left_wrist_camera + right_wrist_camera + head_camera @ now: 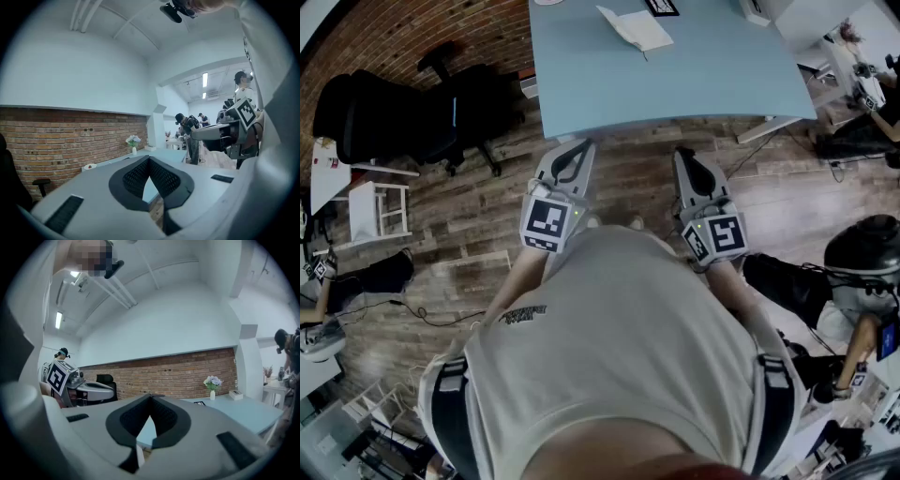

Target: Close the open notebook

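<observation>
The notebook (pixel 636 28) lay open on the table (pixel 694 84), untouched. The left gripper (pixel 572 155) and right gripper (pixel 694 164) were clenched, empty, well short of it. Nothing was done yet.

Head view looks steeply down over table (pixel 675 84); both gripper views look low across it, sharing brick wall (pixel 178 373).
</observation>
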`<action>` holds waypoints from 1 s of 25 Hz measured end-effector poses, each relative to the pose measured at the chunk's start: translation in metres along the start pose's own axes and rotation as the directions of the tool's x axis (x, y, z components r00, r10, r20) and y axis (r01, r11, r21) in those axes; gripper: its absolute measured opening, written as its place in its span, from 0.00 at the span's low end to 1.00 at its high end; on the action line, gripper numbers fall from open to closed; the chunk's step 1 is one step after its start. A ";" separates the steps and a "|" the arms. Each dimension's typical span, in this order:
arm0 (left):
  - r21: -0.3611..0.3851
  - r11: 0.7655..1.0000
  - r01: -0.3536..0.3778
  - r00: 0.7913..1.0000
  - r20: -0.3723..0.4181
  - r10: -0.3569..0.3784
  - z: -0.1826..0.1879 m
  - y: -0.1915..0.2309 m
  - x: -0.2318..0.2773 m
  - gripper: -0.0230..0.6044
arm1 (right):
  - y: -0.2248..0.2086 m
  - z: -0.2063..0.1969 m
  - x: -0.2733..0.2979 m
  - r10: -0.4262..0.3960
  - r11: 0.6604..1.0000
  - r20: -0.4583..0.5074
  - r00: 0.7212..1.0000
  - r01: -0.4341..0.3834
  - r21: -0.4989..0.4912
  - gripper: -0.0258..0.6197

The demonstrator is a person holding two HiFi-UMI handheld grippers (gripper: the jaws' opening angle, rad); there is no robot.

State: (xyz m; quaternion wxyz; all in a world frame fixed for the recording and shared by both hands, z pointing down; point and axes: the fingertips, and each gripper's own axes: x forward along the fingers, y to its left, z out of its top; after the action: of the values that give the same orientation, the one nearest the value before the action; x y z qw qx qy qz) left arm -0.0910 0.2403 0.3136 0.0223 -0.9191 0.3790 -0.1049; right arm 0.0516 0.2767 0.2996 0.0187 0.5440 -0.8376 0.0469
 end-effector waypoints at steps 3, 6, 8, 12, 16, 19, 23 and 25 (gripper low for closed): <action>-0.002 1.000 0.004 1.000 -0.005 -0.004 -0.001 -0.006 0.005 0.05 | -0.004 0.000 -0.004 0.004 1.000 0.004 1.000 -0.004 0.004 0.04; -0.005 1.000 0.010 1.000 -0.011 -0.010 -0.003 -0.011 0.010 0.05 | -0.006 0.000 -0.005 0.006 1.000 0.006 1.000 -0.006 0.003 0.04; -0.007 1.000 0.012 1.000 -0.013 -0.012 -0.003 -0.014 0.013 0.05 | -0.009 -0.001 -0.006 0.009 1.000 0.003 1.000 -0.009 0.002 0.04; -0.005 1.000 0.010 1.000 -0.021 -0.011 -0.004 -0.020 0.019 0.05 | -0.016 -0.004 -0.008 0.010 1.000 0.004 1.000 -0.010 0.015 0.04; -0.001 1.000 0.006 1.000 -0.028 -0.006 -0.004 -0.024 0.025 0.05 | -0.024 -0.007 -0.009 0.013 0.999 0.008 1.000 -0.013 0.029 0.04; 0.002 1.000 -0.002 0.999 -0.034 0.002 -0.004 -0.028 0.031 0.05 | -0.032 -0.009 -0.012 0.017 0.999 0.008 1.000 -0.018 0.034 0.04; 0.002 1.000 -0.012 0.999 -0.038 0.012 -0.003 -0.035 0.039 0.05 | -0.044 -0.010 -0.015 0.024 0.999 0.006 1.000 -0.024 0.037 0.04; 0.003 1.000 -0.019 0.999 -0.040 0.019 -0.003 -0.039 0.043 0.05 | -0.050 -0.012 -0.016 0.029 0.999 0.006 1.000 -0.029 0.039 0.04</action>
State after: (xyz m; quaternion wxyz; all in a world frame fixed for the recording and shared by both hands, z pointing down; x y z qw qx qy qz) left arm -0.0345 0.2377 0.3286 0.0168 -0.9132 0.3880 -0.1235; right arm 0.1035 0.2724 0.3129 0.0054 0.5322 -0.8443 0.0621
